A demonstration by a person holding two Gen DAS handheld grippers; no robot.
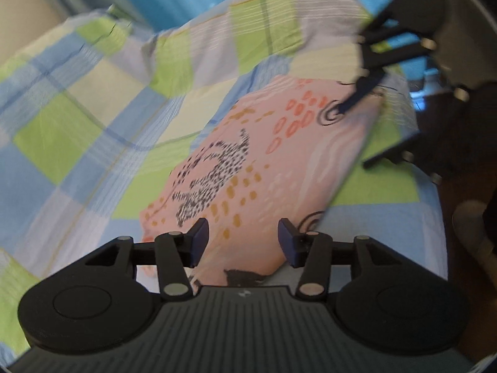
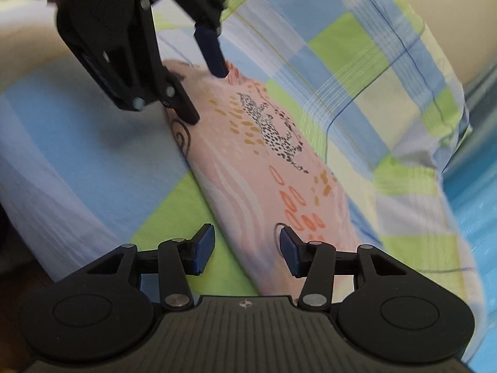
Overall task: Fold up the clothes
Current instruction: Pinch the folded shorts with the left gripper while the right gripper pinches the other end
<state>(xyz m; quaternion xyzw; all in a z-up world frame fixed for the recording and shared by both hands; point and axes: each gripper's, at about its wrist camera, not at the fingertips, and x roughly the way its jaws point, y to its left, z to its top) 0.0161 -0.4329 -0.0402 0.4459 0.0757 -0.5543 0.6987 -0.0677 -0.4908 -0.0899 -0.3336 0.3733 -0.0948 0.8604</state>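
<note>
Pink printed garment [image 1: 248,168] is seen folded on checked sheet [image 1: 77,118]; left claw [image 1: 243,242] and right claw [image 2: 245,245] are held wide open, empty, one above each end.

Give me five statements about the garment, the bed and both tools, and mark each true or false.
1. The pink garment lies on a checked sheet. True.
2. The left tool is shut on the garment. False: its jaws stand open, with nothing between them.
3. The right tool is open. True.
4. The garment is plain, with no print. False: it bears black speckles, orange dots and swirls.
5. The sheet is red and black. False: it is blue, green and pale yellow.
</note>
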